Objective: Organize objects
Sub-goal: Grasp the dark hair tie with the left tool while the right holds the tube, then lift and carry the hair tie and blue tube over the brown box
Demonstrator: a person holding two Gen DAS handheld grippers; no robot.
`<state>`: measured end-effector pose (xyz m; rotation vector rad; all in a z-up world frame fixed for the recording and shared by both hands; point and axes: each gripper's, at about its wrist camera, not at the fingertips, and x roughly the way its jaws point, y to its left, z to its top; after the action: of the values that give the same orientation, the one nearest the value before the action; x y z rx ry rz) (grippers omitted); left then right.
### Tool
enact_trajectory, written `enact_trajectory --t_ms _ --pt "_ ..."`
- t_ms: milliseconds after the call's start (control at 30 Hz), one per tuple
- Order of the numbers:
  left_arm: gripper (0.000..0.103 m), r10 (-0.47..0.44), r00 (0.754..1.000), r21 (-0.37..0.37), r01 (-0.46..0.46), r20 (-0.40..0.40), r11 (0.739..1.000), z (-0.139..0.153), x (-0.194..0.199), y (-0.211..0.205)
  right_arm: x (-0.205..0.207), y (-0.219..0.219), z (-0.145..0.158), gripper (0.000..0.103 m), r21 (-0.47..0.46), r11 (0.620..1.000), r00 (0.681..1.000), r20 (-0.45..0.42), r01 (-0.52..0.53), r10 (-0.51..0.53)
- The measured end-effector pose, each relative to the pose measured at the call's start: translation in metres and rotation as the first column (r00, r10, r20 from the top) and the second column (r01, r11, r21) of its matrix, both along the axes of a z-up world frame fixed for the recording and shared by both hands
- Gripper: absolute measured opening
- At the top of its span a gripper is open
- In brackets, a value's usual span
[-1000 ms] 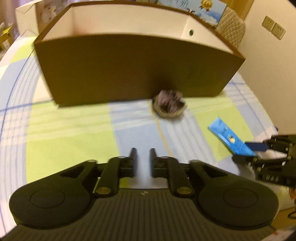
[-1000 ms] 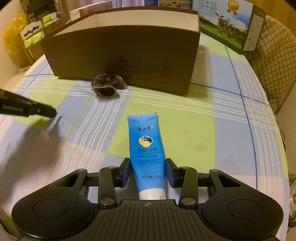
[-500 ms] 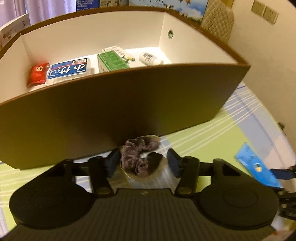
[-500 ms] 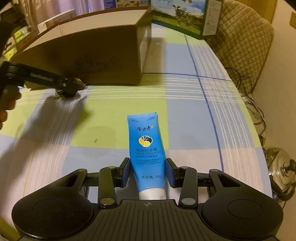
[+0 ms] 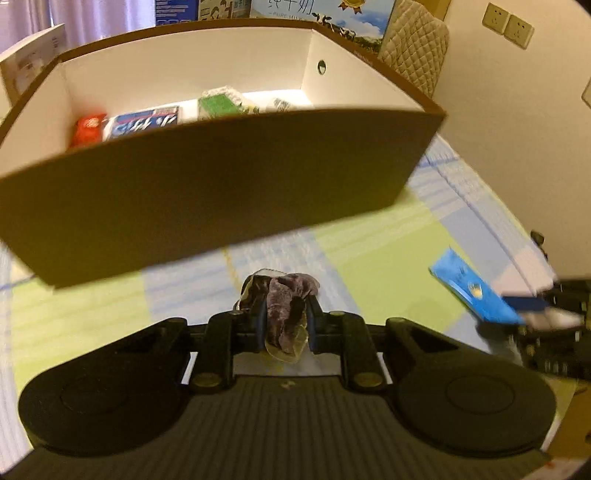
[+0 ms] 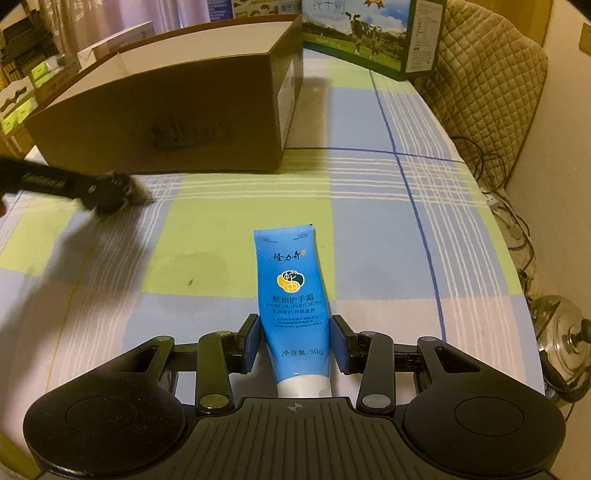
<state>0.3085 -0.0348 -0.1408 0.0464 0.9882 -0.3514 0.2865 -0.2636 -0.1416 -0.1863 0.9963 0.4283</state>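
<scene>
My left gripper (image 5: 285,325) is shut on a purple velvet scrunchie (image 5: 286,312) and holds it above the checked tablecloth, in front of the brown cardboard box (image 5: 221,192). The box is open and holds several small packs. My right gripper (image 6: 294,341) is shut on a blue hand cream tube (image 6: 293,295), cap end toward the camera. In the right wrist view the left gripper (image 6: 110,190) with the scrunchie shows at the left, near the box (image 6: 177,122). In the left wrist view the tube (image 5: 472,291) shows at the right.
A milk carton box (image 6: 369,33) stands behind the cardboard box. A quilted chair (image 6: 491,81) stands by the table's right edge, with cables and a metal pot (image 6: 565,347) on the floor. Shelves with boxes (image 6: 22,85) are at the far left.
My left gripper moved up to the scrunchie, closed on it and lifted it back from the box. My right gripper kept hold of the tube and swung a little to the right.
</scene>
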Motion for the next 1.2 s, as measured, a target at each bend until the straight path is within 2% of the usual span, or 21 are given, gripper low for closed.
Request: enact_trajectory --t_ms 133,367,500,667,767,833,1000,1033,1067,1100,1200 --pt "0.019 0.045 0.999 0.059 -0.044 -0.012 0.997 -0.001 -0.029 0.018 -0.004 0.008 0.000 0.038 0.011 0.998 0.999 -0.004 -0.054 0.054" --pt "0.026 0.170 0.984 0.050 -0.167 -0.051 0.985 0.004 -0.048 0.063 -0.011 0.041 -0.003 0.038 0.040 0.980 0.981 -0.006 -0.194 0.195" --pt "0.052 0.208 0.976 0.030 -0.207 -0.060 0.978 0.007 -0.054 0.074 -0.014 0.062 -0.006 0.038 0.031 0.957 0.957 -0.003 -0.288 0.288" --pt "0.056 0.238 0.970 0.070 -0.234 -0.055 0.970 -0.001 -0.051 0.071 -0.013 0.076 -0.009 0.048 -0.006 0.948 0.948 -0.006 -0.318 0.317" --pt "0.055 0.250 0.967 0.070 -0.246 -0.059 0.967 -0.004 -0.048 0.069 -0.016 0.079 -0.011 0.052 -0.030 0.943 0.943 0.005 -0.331 0.331" --pt "0.040 0.240 0.969 0.068 -0.236 -0.063 0.969 -0.006 -0.046 0.065 -0.017 0.077 -0.012 0.052 -0.021 0.949 0.949 0.008 -0.316 0.316" --pt "0.028 0.224 0.973 0.066 -0.220 -0.056 0.973 -0.005 -0.043 0.056 -0.019 0.077 -0.011 0.052 -0.025 0.951 0.951 0.017 -0.309 0.310" --pt "0.027 0.223 0.973 0.060 -0.220 -0.058 0.974 -0.004 -0.043 0.056 -0.019 0.077 -0.011 0.050 -0.024 0.950 0.950 0.018 -0.311 0.311" --pt "0.026 0.223 0.973 0.057 -0.220 -0.059 0.974 -0.004 -0.044 0.056 -0.019 0.077 -0.011 0.042 -0.020 0.950 0.949 0.023 -0.313 0.313" --pt "0.026 0.223 0.973 0.057 -0.220 -0.058 0.974 -0.003 -0.044 0.057 -0.018 0.077 -0.010 0.039 -0.021 0.951 0.950 0.027 -0.310 0.310" --pt "0.024 0.224 0.973 0.057 -0.221 -0.059 0.974 -0.002 -0.045 0.058 -0.017 0.076 -0.010 0.038 -0.022 0.948 0.948 0.027 -0.317 0.318"
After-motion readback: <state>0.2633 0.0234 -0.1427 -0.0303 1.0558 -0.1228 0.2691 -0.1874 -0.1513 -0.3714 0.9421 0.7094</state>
